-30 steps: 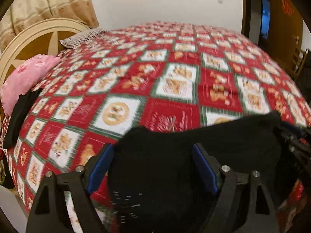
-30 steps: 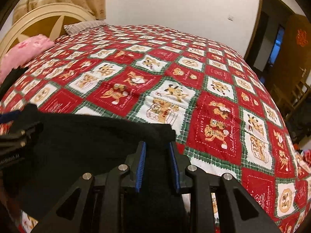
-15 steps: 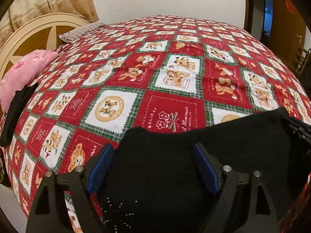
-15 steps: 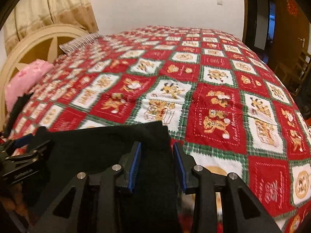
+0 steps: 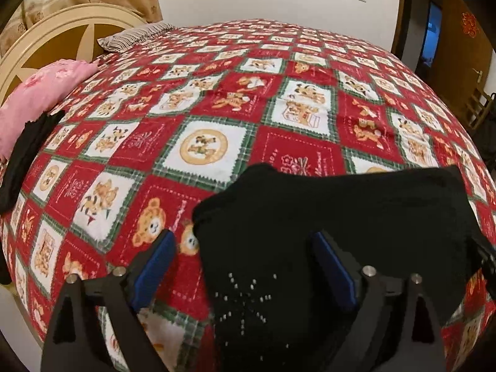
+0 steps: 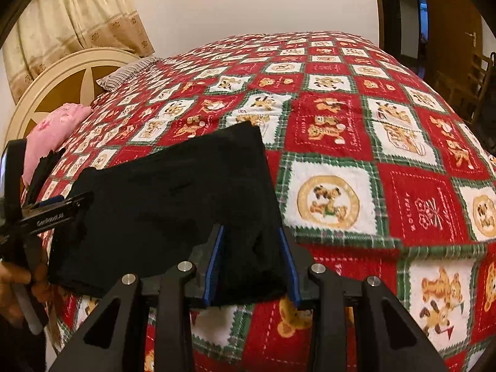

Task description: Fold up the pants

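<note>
Black pants (image 5: 341,210) lying folded into a compact stack on the red Christmas bedspread (image 5: 201,145), near the front edge of the bed.

Left claw (image 5: 243,238) spread wide, jaws just been opening: one blue pad over the pants' left part, the other over bare bedspread, neither pressing cloth. Right claw (image 6: 250,230) partly apart, jaws likewise just been opening. Right front corner of the stack fills the gap between its pads, and cannot tell whether the pads bear on it.

Risks, as judged from here:
- Drawing the right claw back while cloth sits between the pads: top layer dragged along, fold skewed or opened.
- Left claw's inner finger catching the fabric on withdrawal: left edge lifted, already looking slightly humped there.
- Stack close to the mattress edge: any tug toward the person likely to slide it off.
- Soft, plush bedspread: cloth apt to cling and bunch rather than slip cleanly.

Count:
- claws: two
- folded black pants: one
- other dark garment (image 5: 28,155), against the pink pillow: one
- pink pillow (image 5: 40,93): one
- striped pillow (image 5: 133,35): one
- headboard (image 5: 62,34): one
</note>
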Demonstrator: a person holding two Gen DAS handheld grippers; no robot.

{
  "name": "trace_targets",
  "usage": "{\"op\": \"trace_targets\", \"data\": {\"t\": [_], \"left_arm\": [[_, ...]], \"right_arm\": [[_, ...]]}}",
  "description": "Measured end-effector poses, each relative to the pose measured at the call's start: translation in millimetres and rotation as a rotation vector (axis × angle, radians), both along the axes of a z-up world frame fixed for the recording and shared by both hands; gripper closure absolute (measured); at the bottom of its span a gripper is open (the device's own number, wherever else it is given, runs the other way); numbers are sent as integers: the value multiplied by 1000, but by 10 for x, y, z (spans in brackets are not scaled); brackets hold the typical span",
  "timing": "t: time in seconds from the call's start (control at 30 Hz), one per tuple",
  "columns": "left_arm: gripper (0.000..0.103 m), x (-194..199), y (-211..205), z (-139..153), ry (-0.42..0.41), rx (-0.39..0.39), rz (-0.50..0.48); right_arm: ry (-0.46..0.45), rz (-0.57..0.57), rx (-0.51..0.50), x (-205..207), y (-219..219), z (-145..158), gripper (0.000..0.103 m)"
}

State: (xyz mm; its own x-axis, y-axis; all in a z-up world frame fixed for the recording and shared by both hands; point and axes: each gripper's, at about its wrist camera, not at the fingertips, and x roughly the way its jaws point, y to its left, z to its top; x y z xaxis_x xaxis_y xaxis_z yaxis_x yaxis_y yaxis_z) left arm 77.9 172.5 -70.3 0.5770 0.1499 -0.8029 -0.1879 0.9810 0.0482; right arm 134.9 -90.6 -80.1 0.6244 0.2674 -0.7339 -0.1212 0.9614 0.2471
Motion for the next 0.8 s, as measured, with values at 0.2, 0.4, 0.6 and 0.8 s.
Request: {"op": "trace_targets", "data": {"t": [0.2, 0.4, 0.6, 0.8], "left_arm": [[0, 40, -3, -25, 0, 3, 4], [2, -197, -128, 88, -13, 69, -44], [2, -370, -307, 59, -6, 93, -80], [2, -407, -349, 33, -3, 109, -71]], "right_arm": [[29, -52, 104, -28, -204, 39, 59], [-98, 15, -17, -343, 21, 320, 59], [-5, -13, -21, -285, -12, 64, 59], [-4, -10, -33, -340, 37, -11, 59]]}}
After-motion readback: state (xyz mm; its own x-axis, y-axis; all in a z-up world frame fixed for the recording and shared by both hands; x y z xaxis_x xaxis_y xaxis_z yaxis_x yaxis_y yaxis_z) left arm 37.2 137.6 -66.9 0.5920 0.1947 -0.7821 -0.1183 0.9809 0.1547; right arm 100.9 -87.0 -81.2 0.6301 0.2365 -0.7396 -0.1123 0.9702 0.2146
